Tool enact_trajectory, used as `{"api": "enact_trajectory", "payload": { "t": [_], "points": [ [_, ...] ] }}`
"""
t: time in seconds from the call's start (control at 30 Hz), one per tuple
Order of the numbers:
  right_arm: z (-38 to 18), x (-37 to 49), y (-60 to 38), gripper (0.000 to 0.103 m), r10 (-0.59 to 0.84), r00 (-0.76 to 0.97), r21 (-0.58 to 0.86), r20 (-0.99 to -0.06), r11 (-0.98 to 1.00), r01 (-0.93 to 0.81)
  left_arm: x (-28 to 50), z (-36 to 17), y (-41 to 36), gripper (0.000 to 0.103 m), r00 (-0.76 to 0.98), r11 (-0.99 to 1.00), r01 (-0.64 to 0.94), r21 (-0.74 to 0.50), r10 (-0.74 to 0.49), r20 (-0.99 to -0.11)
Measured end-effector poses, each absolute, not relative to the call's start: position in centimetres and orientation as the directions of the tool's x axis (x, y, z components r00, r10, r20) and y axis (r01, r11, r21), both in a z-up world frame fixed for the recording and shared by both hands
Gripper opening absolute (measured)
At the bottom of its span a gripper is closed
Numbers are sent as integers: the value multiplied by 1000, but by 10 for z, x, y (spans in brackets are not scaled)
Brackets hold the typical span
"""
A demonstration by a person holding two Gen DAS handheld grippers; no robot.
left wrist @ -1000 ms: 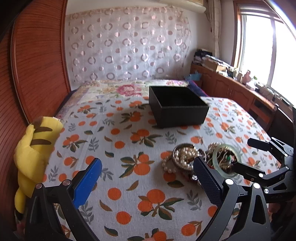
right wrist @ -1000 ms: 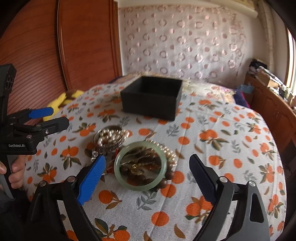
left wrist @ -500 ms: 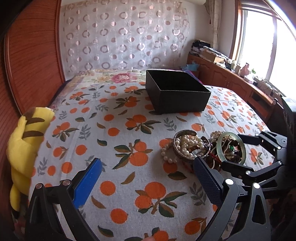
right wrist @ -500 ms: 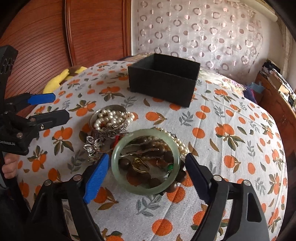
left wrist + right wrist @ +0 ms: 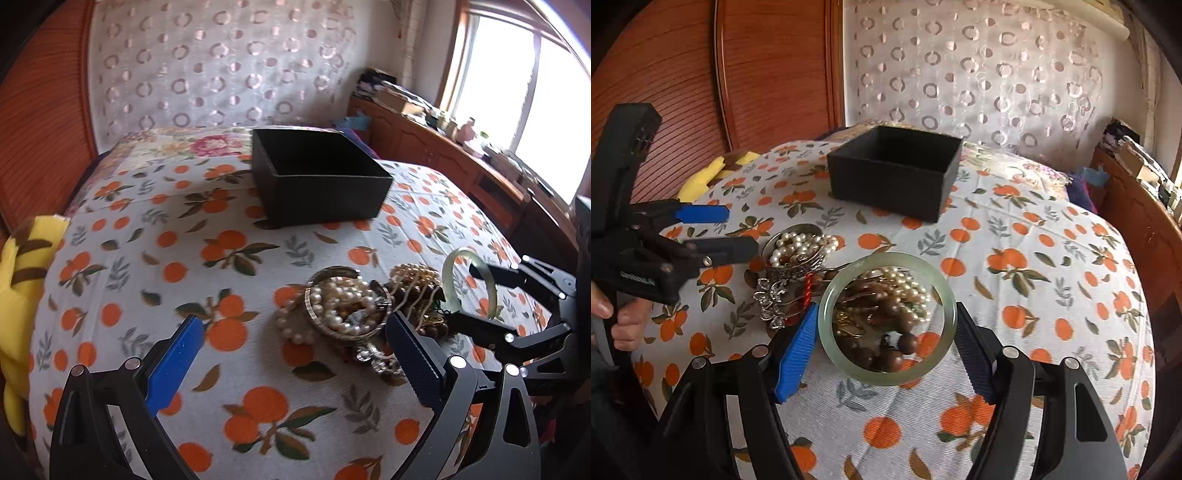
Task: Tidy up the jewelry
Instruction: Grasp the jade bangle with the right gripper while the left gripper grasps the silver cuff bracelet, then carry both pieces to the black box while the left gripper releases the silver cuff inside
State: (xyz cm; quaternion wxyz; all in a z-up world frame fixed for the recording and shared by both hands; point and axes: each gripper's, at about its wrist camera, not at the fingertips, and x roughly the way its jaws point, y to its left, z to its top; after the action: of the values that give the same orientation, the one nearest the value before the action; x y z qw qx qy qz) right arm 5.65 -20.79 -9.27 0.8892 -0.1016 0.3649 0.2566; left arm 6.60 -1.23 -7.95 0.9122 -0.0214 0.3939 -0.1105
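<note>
1. The pale green jade bangle (image 5: 887,318) sits between my right tool (image 5: 886,349)'s two fingers, lifted on edge off the bed; the pads look closed against its rim, though I can't confirm firm contact.
2. Smooth stone could slip out and drop.
3. Brown wooden beads (image 5: 882,347) and the white pearl strand (image 5: 905,286) show through the ring; they may snag and drag along.
4. The open black square box (image 5: 894,170) waits at 12 o'clock.
5. My left tool (image 5: 291,354) hangs wide open, empty, at 9 o'clock.
</note>
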Motion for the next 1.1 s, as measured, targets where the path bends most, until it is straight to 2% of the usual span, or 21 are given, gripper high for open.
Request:
{"api": "enact_trajectory", "payload": {
  "t": [0.07, 0.17, 0.27, 0.43, 0.73, 1.1],
  "points": [
    [-91, 56, -213, 74, 375, 613, 3, -696, 854, -519, 70, -81, -19, 95, 650, 967, 215, -135, -245, -719],
    [-89, 55, -220, 74, 369, 621, 6, -691, 862, -507, 76, -83, -27, 83, 624, 956, 249, -154, -280, -730],
    [-89, 55, -224, 74, 362, 628, 5, -689, 868, -496, 82, -87, -34, 76, 604, 951, 264, -160, -292, -741],
    [-88, 55, -227, 74, 362, 633, 8, -684, 872, -490, 89, -91, -44, 73, 578, 942, 294, -161, -309, -756],
    [-90, 55, -227, 74, 361, 632, 9, -686, 873, -488, 92, -94, -49, 58, 583, 947, 298, -119, -279, -763],
    [-90, 57, -226, 74, 360, 637, 6, -682, 873, -487, 85, -75, -39, 57, 636, 951, 281, -130, -286, -716]
  ]
}}
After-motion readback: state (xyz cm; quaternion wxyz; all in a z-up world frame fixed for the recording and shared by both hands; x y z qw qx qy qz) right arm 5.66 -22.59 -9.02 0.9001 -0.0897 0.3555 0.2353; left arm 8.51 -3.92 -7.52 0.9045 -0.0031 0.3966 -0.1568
